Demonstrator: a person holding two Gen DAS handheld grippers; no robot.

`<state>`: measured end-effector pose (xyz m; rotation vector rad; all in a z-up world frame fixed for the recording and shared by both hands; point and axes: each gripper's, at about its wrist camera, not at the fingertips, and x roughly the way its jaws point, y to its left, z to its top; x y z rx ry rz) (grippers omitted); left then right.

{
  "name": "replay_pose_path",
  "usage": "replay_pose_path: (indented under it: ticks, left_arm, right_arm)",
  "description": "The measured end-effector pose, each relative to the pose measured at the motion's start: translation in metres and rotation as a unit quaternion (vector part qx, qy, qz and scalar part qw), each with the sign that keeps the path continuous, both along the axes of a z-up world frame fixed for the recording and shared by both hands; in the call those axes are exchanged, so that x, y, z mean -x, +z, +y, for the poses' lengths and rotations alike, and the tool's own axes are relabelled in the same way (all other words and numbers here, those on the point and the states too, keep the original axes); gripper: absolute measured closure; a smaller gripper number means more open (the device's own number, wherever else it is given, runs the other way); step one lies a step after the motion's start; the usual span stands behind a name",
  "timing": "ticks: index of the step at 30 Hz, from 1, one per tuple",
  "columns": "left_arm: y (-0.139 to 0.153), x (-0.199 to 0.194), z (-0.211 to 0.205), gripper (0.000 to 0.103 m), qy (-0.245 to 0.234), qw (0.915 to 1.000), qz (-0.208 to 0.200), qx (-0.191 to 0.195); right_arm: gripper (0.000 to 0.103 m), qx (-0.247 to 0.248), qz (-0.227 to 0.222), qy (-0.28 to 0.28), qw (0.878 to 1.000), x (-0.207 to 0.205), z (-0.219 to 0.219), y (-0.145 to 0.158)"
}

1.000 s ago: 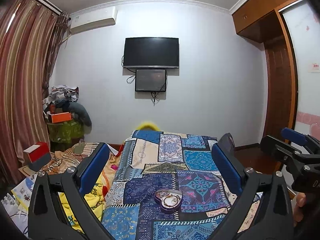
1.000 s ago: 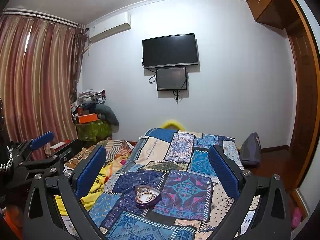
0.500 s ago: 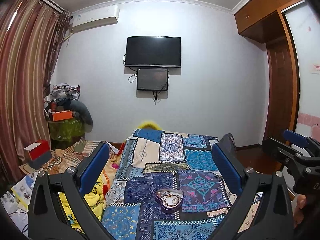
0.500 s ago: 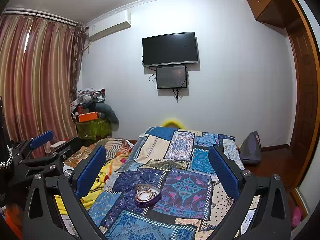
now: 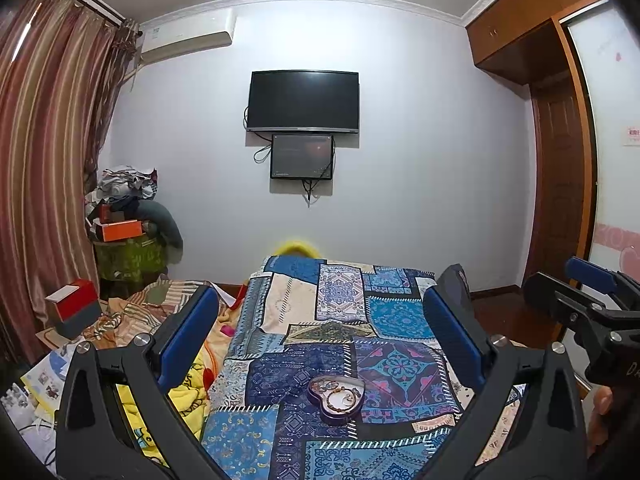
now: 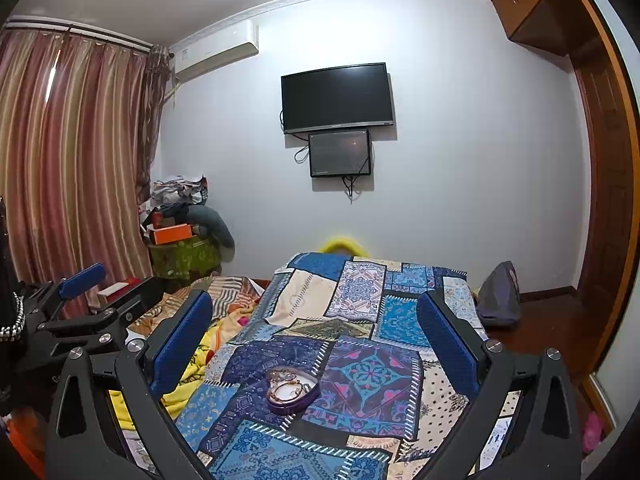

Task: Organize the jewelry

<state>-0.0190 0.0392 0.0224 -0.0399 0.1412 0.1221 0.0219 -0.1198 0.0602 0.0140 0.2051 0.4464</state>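
A purple heart-shaped jewelry box (image 5: 337,399) lies open on the patchwork bedspread (image 5: 384,312), with gold chains and beads inside. It also shows in the right wrist view (image 6: 291,389). My left gripper (image 5: 320,332) is open and empty, held above and short of the box. My right gripper (image 6: 314,330) is open and empty, also above the box. The right gripper shows at the right edge of the left wrist view (image 5: 588,300). The left gripper shows at the left of the right wrist view (image 6: 80,304).
A yellow blanket (image 5: 180,396) and striped bedding (image 6: 228,300) lie left of the bedspread. A grey bag (image 6: 498,296) sits on the floor at the right. A cluttered stand with an orange box (image 5: 122,230) is at the far left by the curtain.
Both grippers have drifted slightly, and the heart box sits a little lower and more central in the right wrist view. Both stay open.
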Motion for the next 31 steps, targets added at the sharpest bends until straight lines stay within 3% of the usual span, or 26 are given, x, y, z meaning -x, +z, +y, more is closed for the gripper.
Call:
replay_pose_path:
  ticks: [31]
  left_arm:
    - [-0.001, 0.0, -0.0001, 0.0, -0.011, 0.9999, 0.002, 0.007]
  right_arm:
    - [0.002, 0.004, 0.0, 0.001, 1.0, -0.0024, -0.0006, -0.0002]
